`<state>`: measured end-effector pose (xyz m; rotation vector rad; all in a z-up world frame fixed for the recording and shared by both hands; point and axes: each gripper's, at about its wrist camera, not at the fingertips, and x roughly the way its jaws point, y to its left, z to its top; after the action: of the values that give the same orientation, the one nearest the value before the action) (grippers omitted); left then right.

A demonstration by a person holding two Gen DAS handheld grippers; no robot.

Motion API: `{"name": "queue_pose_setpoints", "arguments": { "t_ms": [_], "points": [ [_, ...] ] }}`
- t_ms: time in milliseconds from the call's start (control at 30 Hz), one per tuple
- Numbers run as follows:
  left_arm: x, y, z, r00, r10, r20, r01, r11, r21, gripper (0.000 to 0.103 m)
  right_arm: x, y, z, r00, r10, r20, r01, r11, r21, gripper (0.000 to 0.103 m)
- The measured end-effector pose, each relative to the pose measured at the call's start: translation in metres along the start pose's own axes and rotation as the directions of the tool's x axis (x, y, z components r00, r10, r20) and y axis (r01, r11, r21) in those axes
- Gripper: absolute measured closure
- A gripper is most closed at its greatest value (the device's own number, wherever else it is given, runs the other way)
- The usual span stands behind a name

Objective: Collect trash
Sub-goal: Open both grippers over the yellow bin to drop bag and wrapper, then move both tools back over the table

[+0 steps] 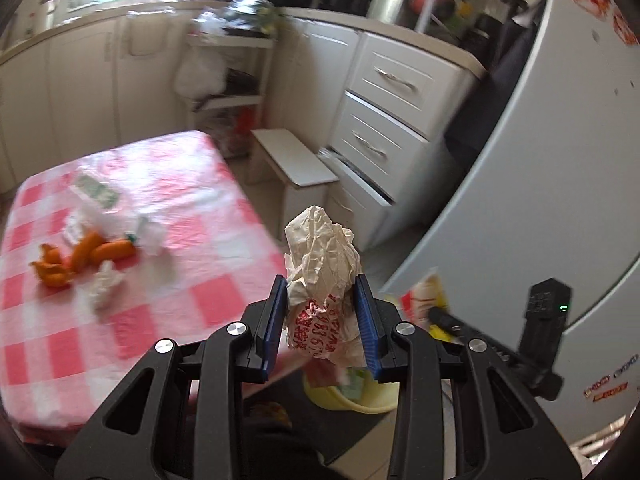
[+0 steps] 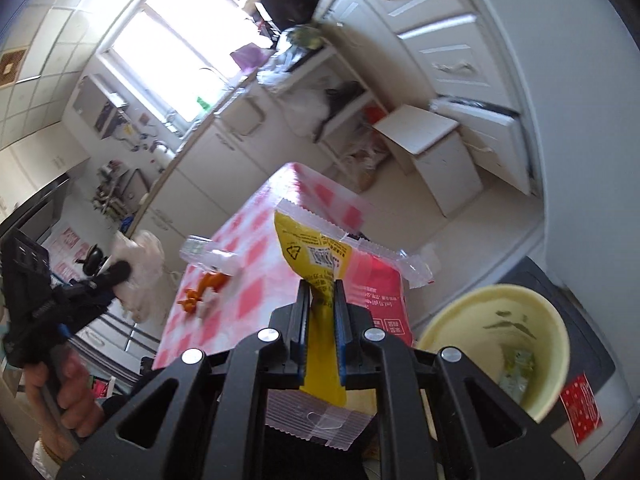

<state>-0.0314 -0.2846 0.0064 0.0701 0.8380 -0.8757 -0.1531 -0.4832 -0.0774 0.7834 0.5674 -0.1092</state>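
My left gripper [image 1: 321,280] is shut on a crumpled beige paper wrapper [image 1: 320,248] with red print, held just past the table's near corner. Below it on the floor stands a pale yellow bin [image 1: 352,398]. My right gripper [image 2: 321,285] is shut on a yellow and red snack packet [image 2: 316,248]; the yellow bin [image 2: 460,320], with some scraps inside, lies to its lower right. On the pink checked table [image 1: 180,208] lie orange peels [image 1: 84,256], a white tissue [image 1: 104,284] and a clear plastic wrapper [image 1: 94,192].
A white fridge [image 1: 540,200] rises at the right, with white drawers [image 1: 392,120] and a small white stool [image 1: 296,156] beyond the table. The bin sits on a dark mat [image 2: 580,320]. A hand [image 2: 68,392] holds the left gripper's handle.
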Motion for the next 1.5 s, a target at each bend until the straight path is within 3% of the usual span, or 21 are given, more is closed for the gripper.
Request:
{"name": "queue_pose_setpoints", "arguments": {
  "t_ms": [167,300,433,567,667,767,900,1067,1267,1500],
  "points": [
    [0.06,-0.051,-0.007,0.991,-0.042,-0.128,0.05,0.997,0.057,0.07,0.007,-0.05,-0.015,0.998,-0.043,-0.037,0.047,0.993,0.106,0.09],
    [0.114,-0.074,-0.019,0.967,-0.044,-0.25,0.06,0.997,0.057,0.07,0.017,-0.084,-0.026,0.995,-0.056,-0.082,0.07,0.981,0.179,0.088],
    [0.17,-0.088,-0.031,0.933,-0.02,-0.359,0.042,0.998,0.054,0.066,0.019,-0.105,-0.032,0.991,-0.087,-0.098,0.108,0.965,0.237,0.059],
    [0.2,-0.092,-0.037,0.912,0.008,-0.41,0.018,0.998,0.059,0.057,0.003,-0.118,-0.033,0.993,-0.095,-0.072,0.111,0.957,0.269,0.058],
    [0.194,-0.086,-0.029,0.922,-0.007,-0.387,0.028,0.998,0.05,0.049,-0.01,-0.117,-0.025,0.994,-0.105,-0.04,0.112,0.956,0.271,0.056],
    [0.179,-0.082,-0.021,0.944,-0.026,-0.329,0.043,0.998,0.044,0.043,-0.02,-0.107,-0.014,0.995,-0.1,-0.003,0.097,0.961,0.257,0.054],
    [0.136,-0.067,-0.008,0.979,-0.036,-0.199,0.04,0.999,0.018,0.037,-0.028,-0.074,0.001,0.997,-0.07,0.04,0.061,0.98,0.189,0.053],
    [0.073,-0.028,0.013,0.999,0.01,-0.04,-0.011,1.0,-0.029,0.025,-0.026,-0.008,0.018,0.998,0.009,0.069,-0.014,0.997,0.072,0.049],
    [-0.008,0.05,0.023,0.985,0.15,0.08,-0.139,0.982,-0.131,0.021,-0.001,0.088,0.031,0.989,0.143,0.039,-0.14,0.987,-0.074,0.047],
    [-0.086,0.155,0.005,0.938,0.319,0.137,-0.272,0.921,-0.28,0.018,0.048,0.198,0.021,0.96,0.272,-0.067,-0.28,0.933,-0.225,0.044]
  ]
}}
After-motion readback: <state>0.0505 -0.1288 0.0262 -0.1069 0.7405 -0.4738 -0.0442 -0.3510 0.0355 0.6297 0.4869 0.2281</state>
